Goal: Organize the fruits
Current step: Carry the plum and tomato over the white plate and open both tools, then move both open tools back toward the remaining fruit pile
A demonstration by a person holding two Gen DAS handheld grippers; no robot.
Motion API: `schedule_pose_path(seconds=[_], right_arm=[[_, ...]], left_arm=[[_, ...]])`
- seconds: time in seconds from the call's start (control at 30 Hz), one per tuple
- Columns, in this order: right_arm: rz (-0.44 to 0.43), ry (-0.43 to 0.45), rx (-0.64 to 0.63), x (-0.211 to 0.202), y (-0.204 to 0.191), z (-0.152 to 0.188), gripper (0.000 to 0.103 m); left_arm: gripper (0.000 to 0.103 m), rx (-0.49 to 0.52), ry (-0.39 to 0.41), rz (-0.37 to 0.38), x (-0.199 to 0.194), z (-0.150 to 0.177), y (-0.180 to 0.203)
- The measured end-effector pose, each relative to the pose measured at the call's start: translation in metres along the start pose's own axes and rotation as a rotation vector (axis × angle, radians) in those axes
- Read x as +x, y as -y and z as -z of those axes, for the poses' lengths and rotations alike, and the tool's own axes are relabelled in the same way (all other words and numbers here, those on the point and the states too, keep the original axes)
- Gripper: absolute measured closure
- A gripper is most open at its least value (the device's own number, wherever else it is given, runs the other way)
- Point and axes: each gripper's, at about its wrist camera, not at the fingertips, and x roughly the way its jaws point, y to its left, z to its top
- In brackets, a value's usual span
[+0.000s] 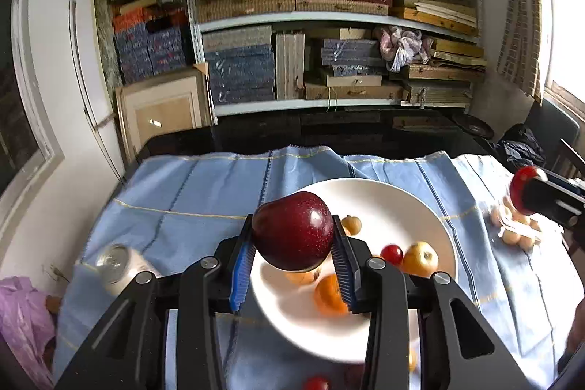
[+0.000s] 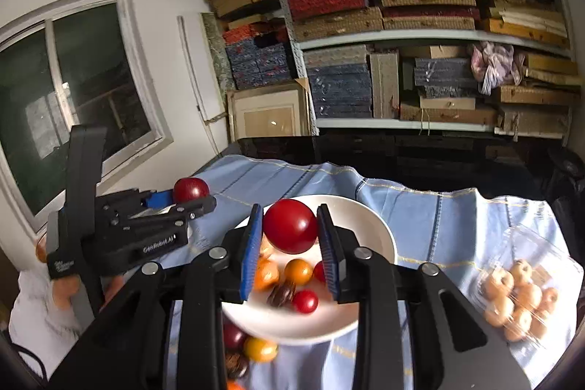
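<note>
My left gripper [image 1: 293, 236] is shut on a dark red apple [image 1: 292, 231] and holds it above the white plate [image 1: 384, 200]. My right gripper [image 2: 290, 231] is shut on a red tomato [image 2: 290, 225] above the same white plate [image 2: 380, 233]. The plate holds several small fruits: an orange [image 1: 329, 295], a yellow apple [image 1: 420, 258], a red cherry tomato [image 1: 392, 254]. In the right wrist view the left gripper [image 2: 172, 203] with its apple [image 2: 191, 189] shows at the left. In the left wrist view the right gripper's tomato [image 1: 523, 183] shows at the right edge.
A blue cloth [image 1: 204, 185] covers the table. A can [image 1: 117, 265] lies at the left. A clear plastic box of small pale fruits [image 2: 519, 298] sits at the right. Loose fruits [image 2: 256, 348] lie on the cloth before the plate. Shelves of boxes [image 1: 329, 24] stand behind.
</note>
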Motion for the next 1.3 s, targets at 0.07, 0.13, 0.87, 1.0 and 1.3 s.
schedule_pose_path(seconds=[0.07,0.13,0.87,1.0,1.3], right_arm=[[0.012,-0.035,0.010,0.029,0.006,0.000,0.074],[0.025,-0.076,0.022,0.061,0.014,0.002,0.074],[0.098,-0.276,0.013,0.170,0.052,0.039,0.074],[0.091,-0.282,0.013,0.170,0.053,0.039,0.074],[0.075,-0.227,0.018,0.149,0.051,0.026,0.073]], left_arm=[[0.063,-0.011,-0.033,0.010,0.024,-0.003,0.002],[0.063,-0.007,-0.063,0.015,0.044,-0.005,0.005],[0.062,-0.046,-0.242,0.066,0.160,-0.010,0.010],[0.062,-0.040,-0.221,0.070,0.153,-0.014,0.013],[0.043,-0.036,-0.169,0.038,0.121,-0.024,0.004]])
